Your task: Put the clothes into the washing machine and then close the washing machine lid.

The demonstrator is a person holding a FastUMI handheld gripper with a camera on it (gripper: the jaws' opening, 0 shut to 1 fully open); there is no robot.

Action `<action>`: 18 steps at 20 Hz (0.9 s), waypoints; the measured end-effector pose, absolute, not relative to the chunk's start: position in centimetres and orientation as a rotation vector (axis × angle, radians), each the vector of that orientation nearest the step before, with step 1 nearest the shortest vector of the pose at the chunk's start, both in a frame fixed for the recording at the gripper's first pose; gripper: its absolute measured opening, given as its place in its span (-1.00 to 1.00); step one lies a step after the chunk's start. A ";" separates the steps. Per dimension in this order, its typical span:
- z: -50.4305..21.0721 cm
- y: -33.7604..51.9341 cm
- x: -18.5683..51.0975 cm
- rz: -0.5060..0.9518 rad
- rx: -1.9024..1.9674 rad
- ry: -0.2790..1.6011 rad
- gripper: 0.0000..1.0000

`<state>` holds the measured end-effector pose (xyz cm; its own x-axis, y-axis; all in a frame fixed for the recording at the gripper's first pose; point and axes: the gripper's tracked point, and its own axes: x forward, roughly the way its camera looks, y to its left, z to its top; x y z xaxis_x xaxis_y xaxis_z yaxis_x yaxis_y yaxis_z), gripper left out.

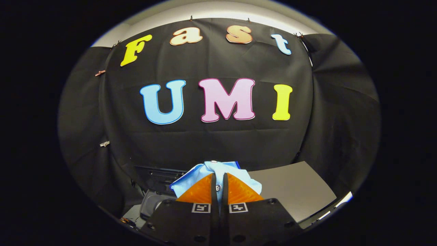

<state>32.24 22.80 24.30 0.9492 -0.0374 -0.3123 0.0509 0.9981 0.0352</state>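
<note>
The gripper (218, 182) is clamped narrow on a light-blue buttoned shirt (218, 168), held aloft: the carrying step. Next, likely lowering it into the washing machine (155, 191), near left below.

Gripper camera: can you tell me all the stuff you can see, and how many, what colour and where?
shirt: one, light blue with small buttons, bunched between the fingers and sticking out just ahead of them.
table: one, grey, flat, beyond the fingers and off to their right.
dark machine part: one, black with a grey piece below it, beyond the fingers to their left; too dim to say if it is the washing machine.
clips: a few, small and metal, pinned on the black cloth wall behind.
gripper: one, its two fingers pressed close together on the shirt, holding it up off the table.
</note>
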 end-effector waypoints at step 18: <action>9.4 43.2 33.8 0.078 0.031 0.407 -0.90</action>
